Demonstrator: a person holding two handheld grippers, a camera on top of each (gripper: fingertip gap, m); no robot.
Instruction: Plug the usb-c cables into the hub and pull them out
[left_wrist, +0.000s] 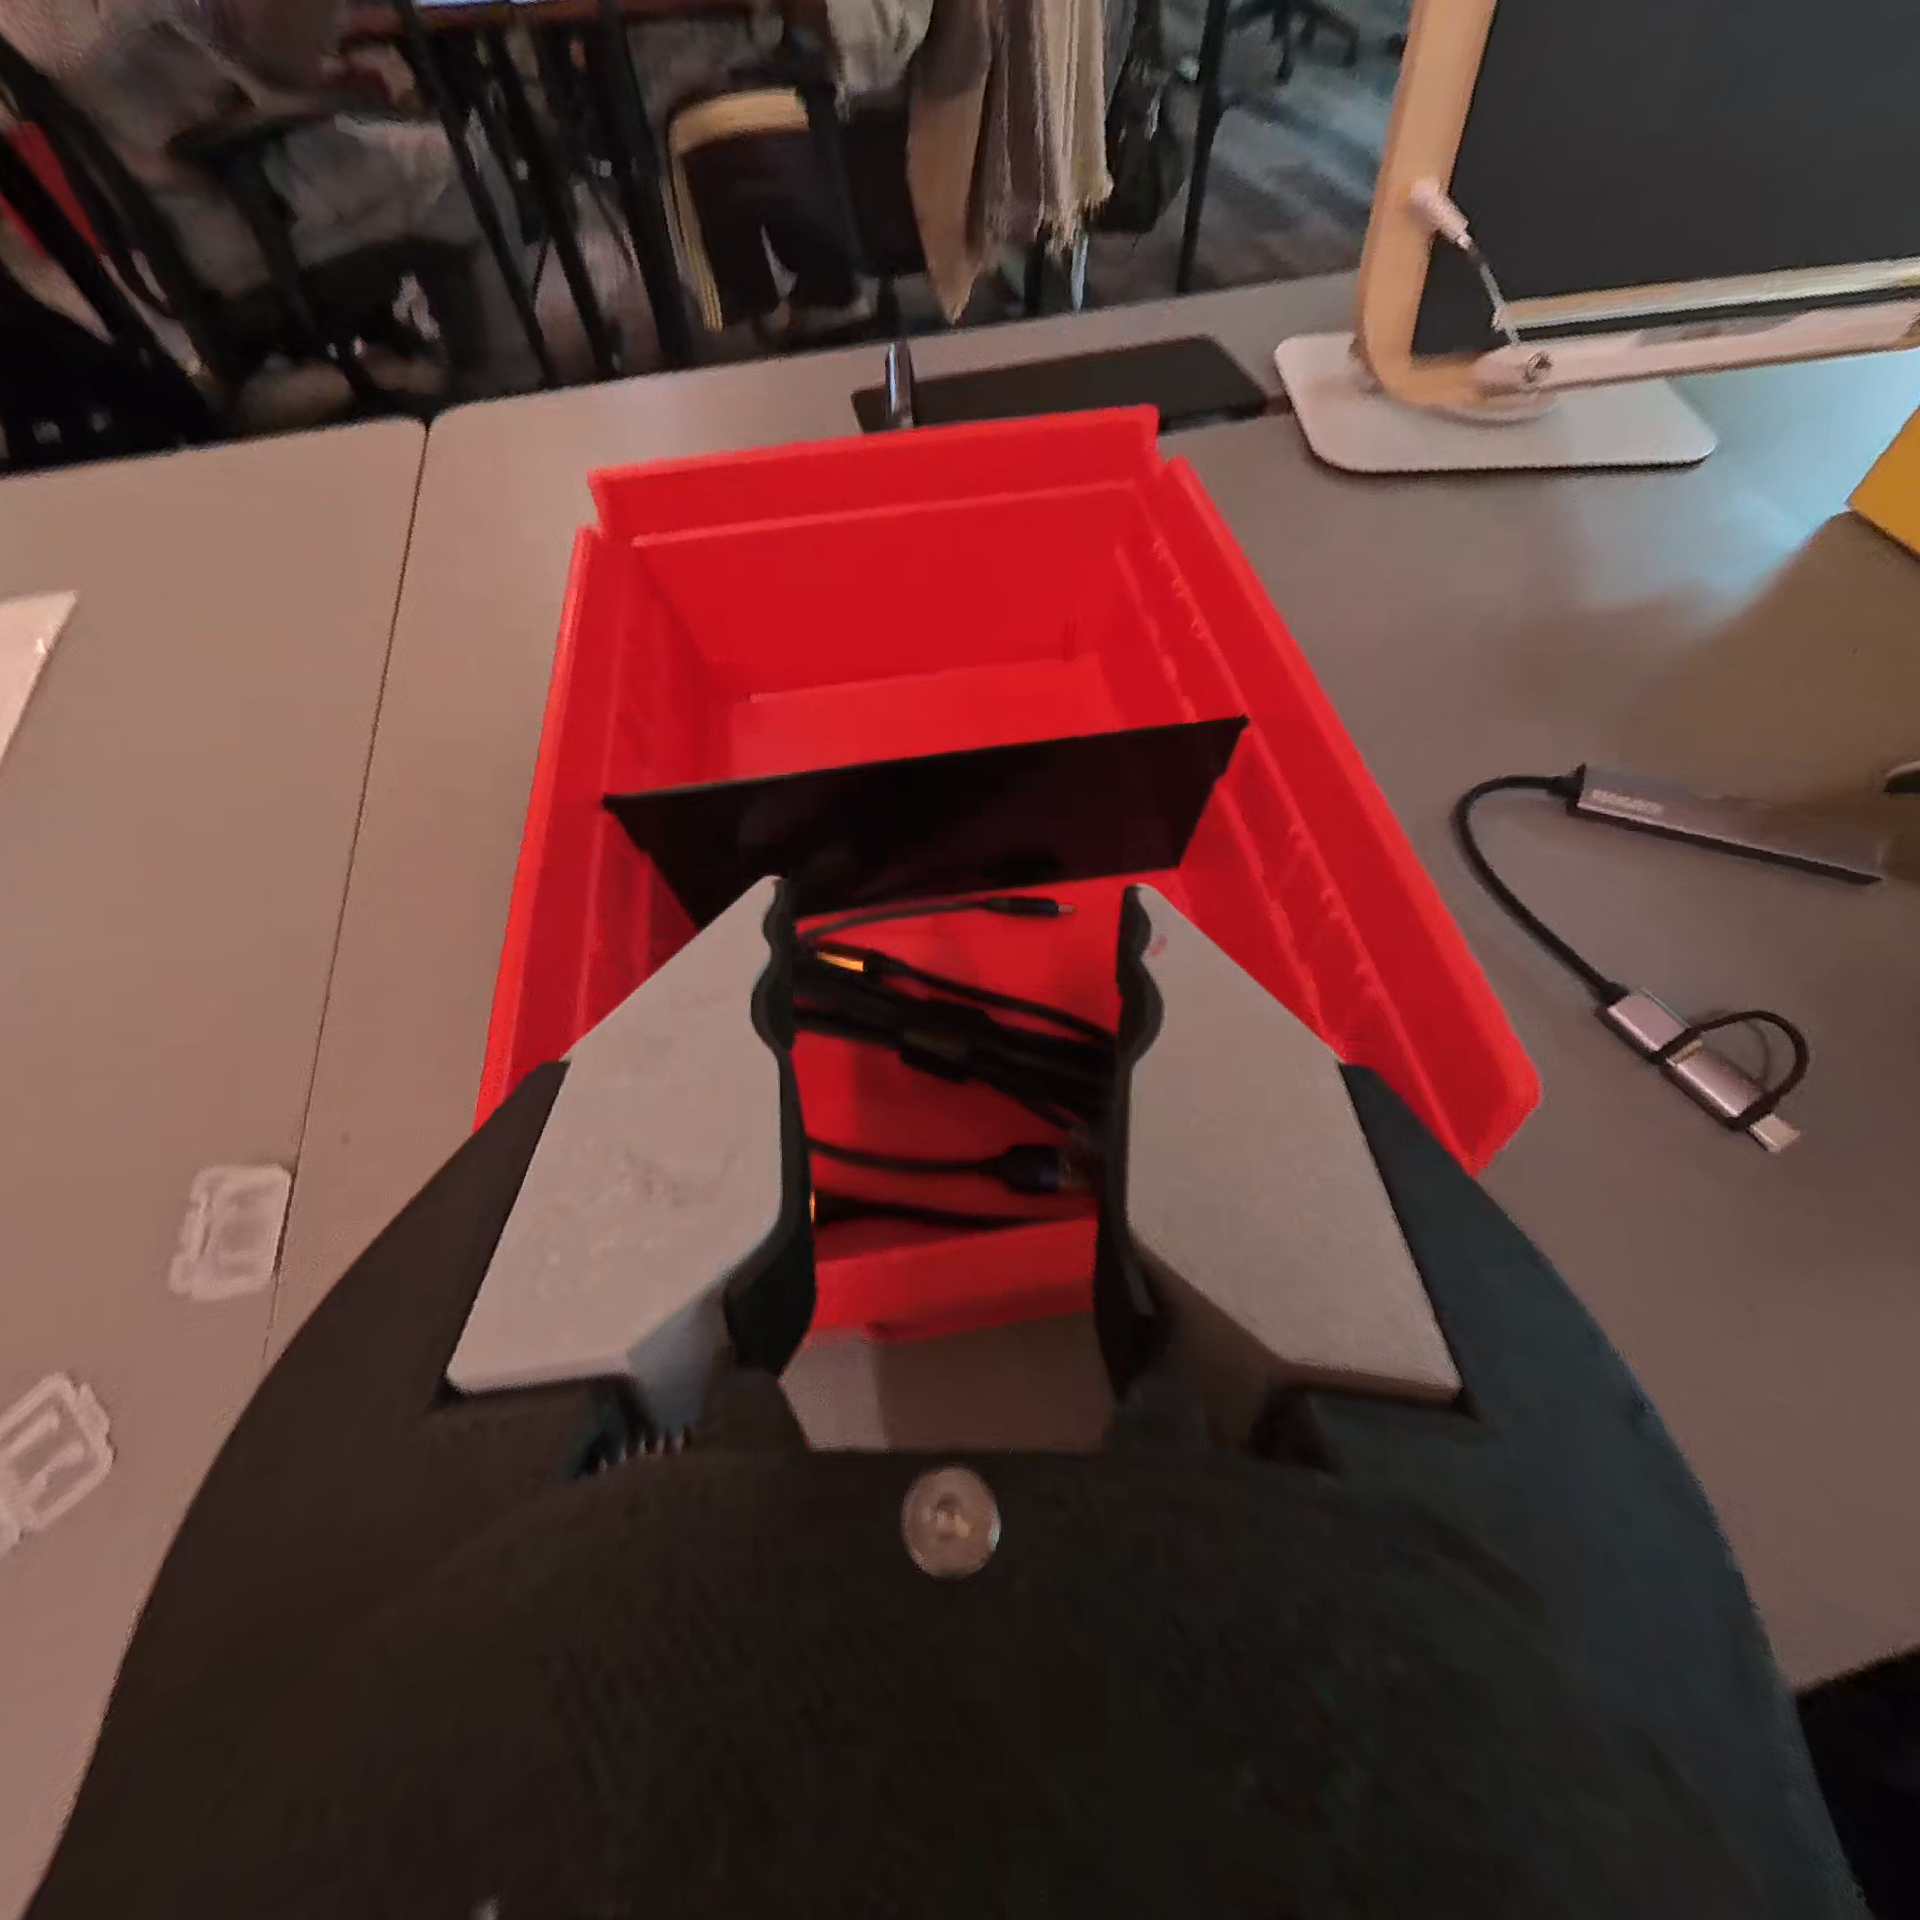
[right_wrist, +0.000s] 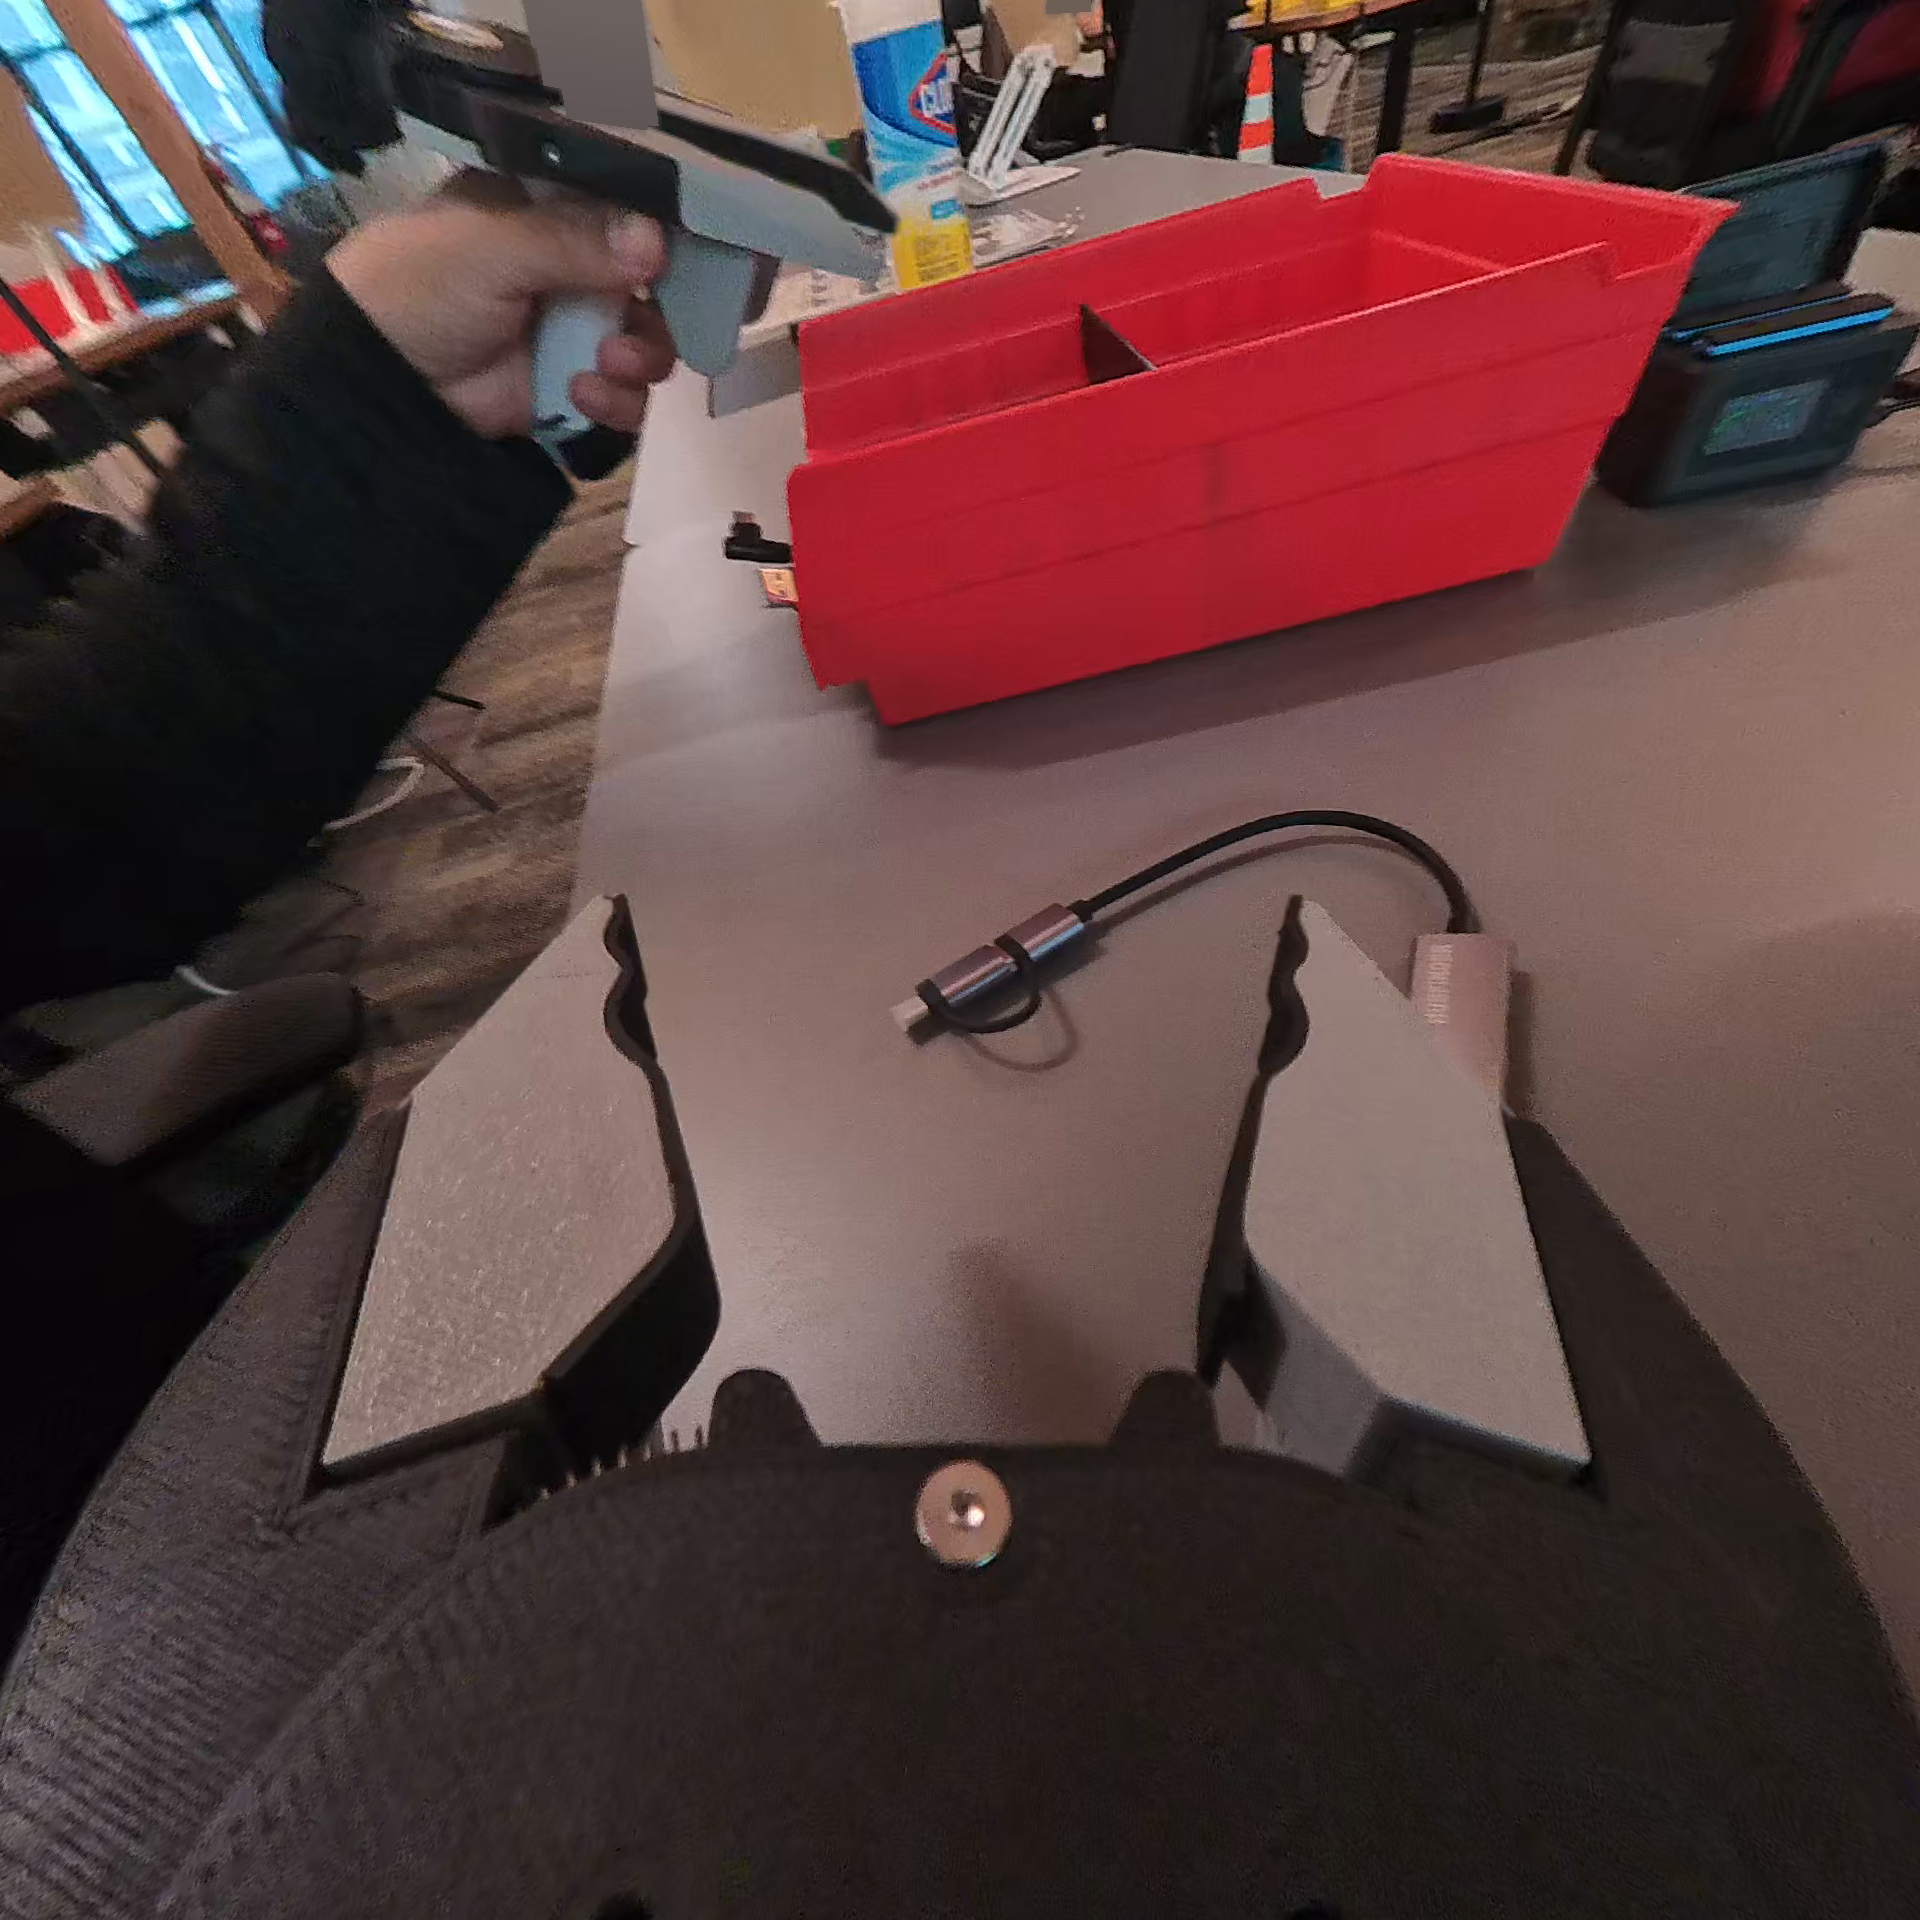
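In the left wrist view, the left claw (left_wrist: 951, 904) hangs over the near end of a red bin (left_wrist: 1351, 831) on the gray counter (left_wrist: 436, 727). Its two fingers are spread apart and nothing is between them. Black cables (left_wrist: 935, 1008) lie in a heap in the near part of the bin, and a black divider (left_wrist: 925, 810) stands across the bin just past them. The gray hub (left_wrist: 1725, 831) lies on the counter to the right of the bin, with its short black cord (left_wrist: 1517, 914) curling to a plug end (left_wrist: 1694, 1060). In the right wrist view, the right claw (right_wrist: 951, 909) is low over the counter with its fingers wide apart, gripping nothing. The plug end (right_wrist: 997, 966) lies between the fingertips. The hub (right_wrist: 1465, 997) sits just behind the right finger. The red bin (right_wrist: 1195, 520) is farther back. A hand (right_wrist: 499, 312) holds the left claw (right_wrist: 873, 234) up beside the bin.
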